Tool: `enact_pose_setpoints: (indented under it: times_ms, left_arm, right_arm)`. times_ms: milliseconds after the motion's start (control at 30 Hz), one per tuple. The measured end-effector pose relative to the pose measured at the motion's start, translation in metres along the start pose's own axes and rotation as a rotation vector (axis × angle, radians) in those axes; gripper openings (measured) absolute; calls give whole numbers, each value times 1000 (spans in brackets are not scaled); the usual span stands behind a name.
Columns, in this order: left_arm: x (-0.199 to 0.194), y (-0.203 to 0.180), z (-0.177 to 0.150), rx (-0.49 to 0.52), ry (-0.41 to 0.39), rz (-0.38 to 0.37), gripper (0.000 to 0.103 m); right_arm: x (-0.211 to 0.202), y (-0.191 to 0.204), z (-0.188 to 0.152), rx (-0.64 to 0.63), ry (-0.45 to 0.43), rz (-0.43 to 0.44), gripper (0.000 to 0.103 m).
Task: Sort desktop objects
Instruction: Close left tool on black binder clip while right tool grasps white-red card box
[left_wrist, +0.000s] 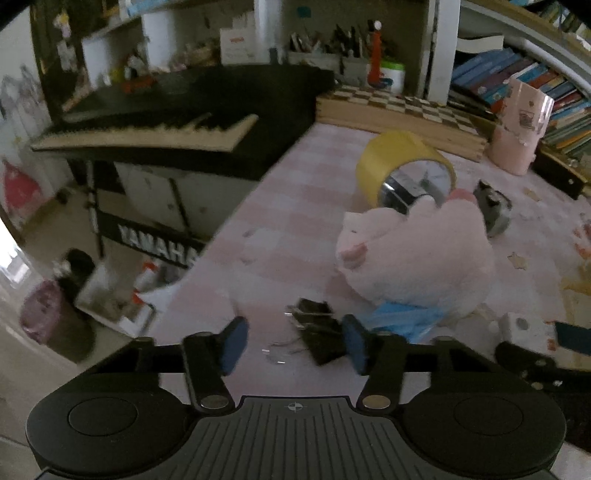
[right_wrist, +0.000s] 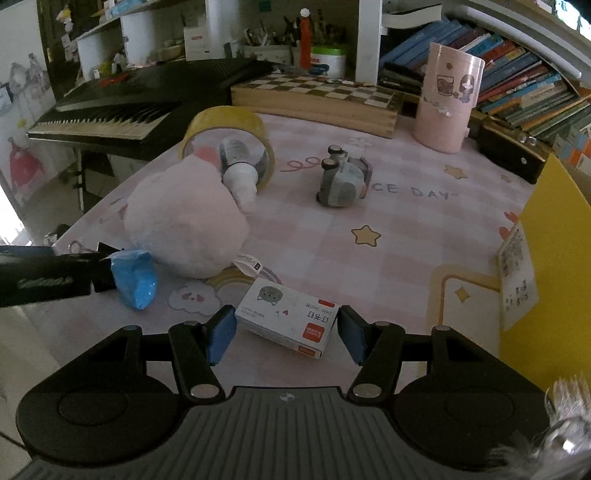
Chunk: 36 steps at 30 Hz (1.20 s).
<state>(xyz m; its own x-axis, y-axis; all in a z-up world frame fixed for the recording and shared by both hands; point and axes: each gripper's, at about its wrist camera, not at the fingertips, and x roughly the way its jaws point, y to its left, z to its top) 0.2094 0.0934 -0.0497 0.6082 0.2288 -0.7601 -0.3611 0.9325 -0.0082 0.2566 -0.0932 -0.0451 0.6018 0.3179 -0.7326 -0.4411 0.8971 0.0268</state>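
My left gripper (left_wrist: 293, 345) is open, its blue pads on either side of a black binder clip (left_wrist: 319, 332) on the pink desk mat (left_wrist: 280, 229). My right gripper (right_wrist: 286, 334) is open around a white staples box (right_wrist: 286, 321). A pink plush toy (right_wrist: 186, 229) lies mid-desk, also in the left wrist view (left_wrist: 417, 251). Behind it stand a yellow tape roll (right_wrist: 229, 125), a white bottle (right_wrist: 240, 170) and a grey toy car (right_wrist: 341, 179). A blue crumpled bag (right_wrist: 135, 278) lies beside the left gripper's finger.
A pink cylindrical holder (right_wrist: 448, 98) stands at the back right, next to a chessboard box (right_wrist: 317, 98) and stacked books (right_wrist: 517, 74). A black keyboard (right_wrist: 122, 107) borders the desk's left. A yellow board (right_wrist: 554, 258) stands at the right edge.
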Motion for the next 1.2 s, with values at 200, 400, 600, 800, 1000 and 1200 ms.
enact_pose_setpoints:
  times_ms: [200,400,600,800,1000,1200]
  left_arm:
    - [-2,-3,-2,-20,-4,-32,21]
    - [-9,-1,0,-19,-62,-7,5]
    - [-13,0,4,-10,-87,-10,0]
    - [-18,1,2,-1,-97,-18,0]
    - [-26,1,2,13,-117,-38,0]
    - [-38,5,3,14,-140,-63,0]
  right_arm:
    - [-2,-2,1,-6,1,5,58]
    - [-3,-2,0,-11,3,8,58]
    - [-5,-2,-1,-13,0,11,58]
    - [-7,0,-3,-13,-3,13,58]
    - [-12,4,-3,-11,-15,11,58]
    - [-19,4,-4,10,-30,-3,58]
